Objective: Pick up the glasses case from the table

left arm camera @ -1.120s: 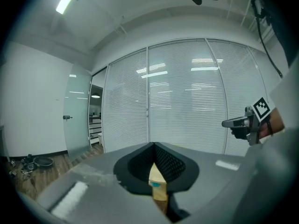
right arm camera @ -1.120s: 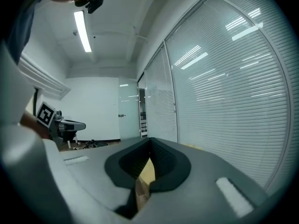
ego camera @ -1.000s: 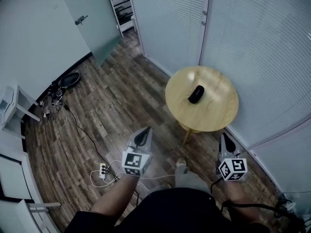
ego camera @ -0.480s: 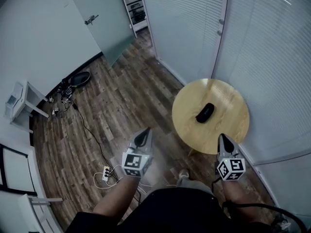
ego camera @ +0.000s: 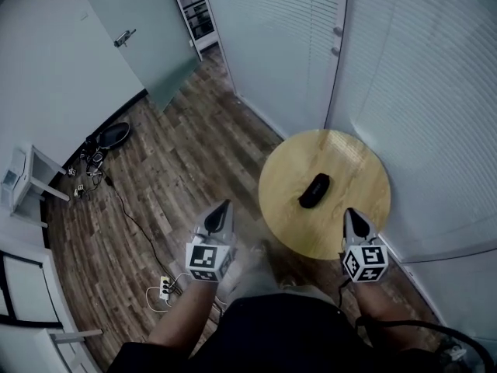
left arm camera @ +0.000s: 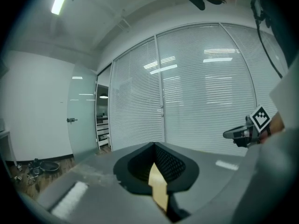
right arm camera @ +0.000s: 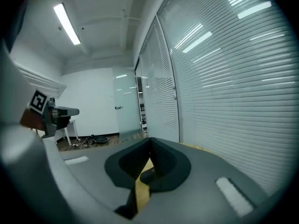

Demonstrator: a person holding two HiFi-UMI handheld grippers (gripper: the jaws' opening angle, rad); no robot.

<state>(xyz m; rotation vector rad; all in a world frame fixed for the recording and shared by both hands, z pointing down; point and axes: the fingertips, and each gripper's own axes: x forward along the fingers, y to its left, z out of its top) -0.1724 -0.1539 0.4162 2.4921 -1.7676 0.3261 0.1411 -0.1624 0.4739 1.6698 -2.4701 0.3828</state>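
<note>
A black glasses case (ego camera: 314,190) lies near the middle of a round wooden table (ego camera: 349,162). Both grippers are held out level in front of me, jaws together and empty. My left gripper (ego camera: 223,208) hangs over the floor just left of the table. My right gripper (ego camera: 351,214) has its tip over the table's near edge, a little to the right of the case and short of it. In the right gripper view the case (right arm camera: 148,174) shows as a dark lump through the slit below the shut jaws (right arm camera: 150,139). The left gripper view shows shut jaws (left arm camera: 154,144) and the right gripper (left arm camera: 236,134) off to the side.
Glass walls with white blinds (ego camera: 419,76) close in behind and right of the table. A frosted door (ego camera: 128,37) and shelves (ego camera: 190,10) stand at the back. A power strip with cables (ego camera: 165,288), a black round object (ego camera: 112,136) and a white stool (ego camera: 23,179) are at left.
Both grippers have moved forward toward the table. The table and case now sit closer in front of them, and the right gripper's tip has reached the table's edge. Jaws unchanged.
</note>
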